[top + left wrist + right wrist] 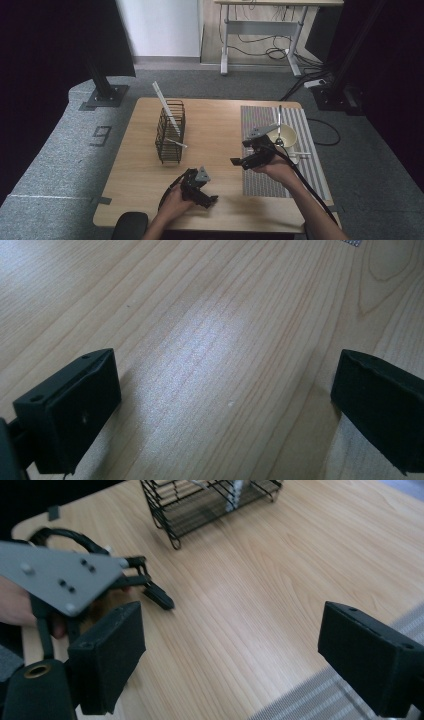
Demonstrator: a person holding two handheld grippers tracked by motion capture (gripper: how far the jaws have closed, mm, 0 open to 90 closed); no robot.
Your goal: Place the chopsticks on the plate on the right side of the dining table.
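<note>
Two grippers work over the wooden table (pixel 215 125) in the high view: the left gripper (pixel 207 199) near the front edge, the right gripper (pixel 239 161) at the striped mat (pixel 300 165), just beside the bowl (pixel 286 134); the wire rack (pixel 170 131) stands well apart. Left gripper view: jaws spread wide over bare wood. Right gripper view: jaws spread, empty, rack (pixel 210 500) beyond.

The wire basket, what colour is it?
Black; the wire basket shows best in the high view.
</note>
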